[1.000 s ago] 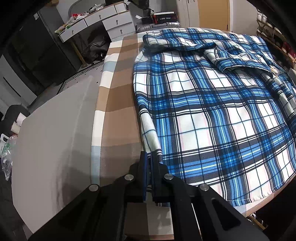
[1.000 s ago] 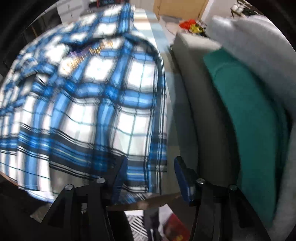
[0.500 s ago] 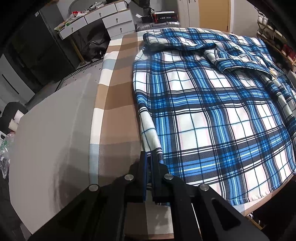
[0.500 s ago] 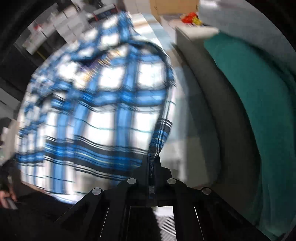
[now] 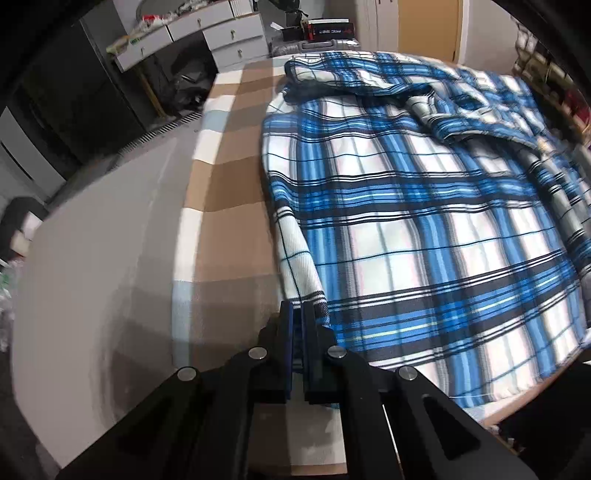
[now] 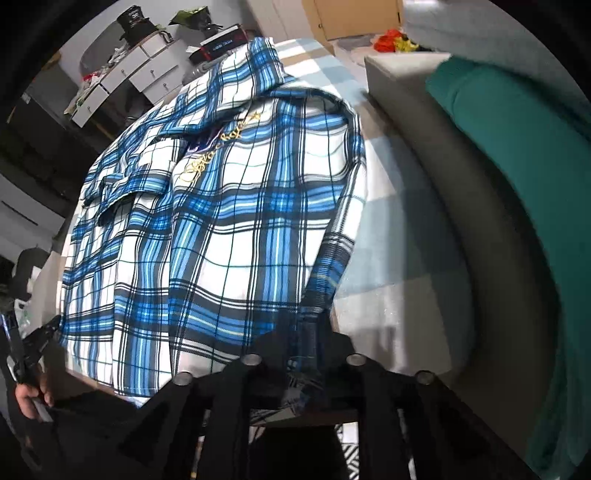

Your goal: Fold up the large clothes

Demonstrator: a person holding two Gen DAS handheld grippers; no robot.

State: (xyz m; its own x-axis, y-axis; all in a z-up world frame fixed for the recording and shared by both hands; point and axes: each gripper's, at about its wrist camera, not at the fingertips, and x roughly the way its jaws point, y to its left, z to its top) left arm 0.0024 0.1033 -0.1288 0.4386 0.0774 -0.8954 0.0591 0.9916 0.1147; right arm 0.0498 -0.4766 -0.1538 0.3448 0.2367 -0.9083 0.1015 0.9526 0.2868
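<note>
A large blue, white and black plaid shirt lies spread on a table under a brown, white and pale blue checked cloth. My left gripper is shut on the shirt's near left hem corner. My right gripper is shut on the shirt's near right hem corner, and the cloth rises from the table into the jaws. Gold lettering shows near the collar. The left gripper, held by a hand, shows at the lower left of the right wrist view.
A grey sofa with a teal cushion stands right of the table. A white drawer desk with clutter stands at the back. A grey surface borders the checked cloth on the left.
My right gripper has closed on the shirt's right hem corner and lifted it. My left gripper keeps its hold and has risen slightly, drawing the left edge taut.
</note>
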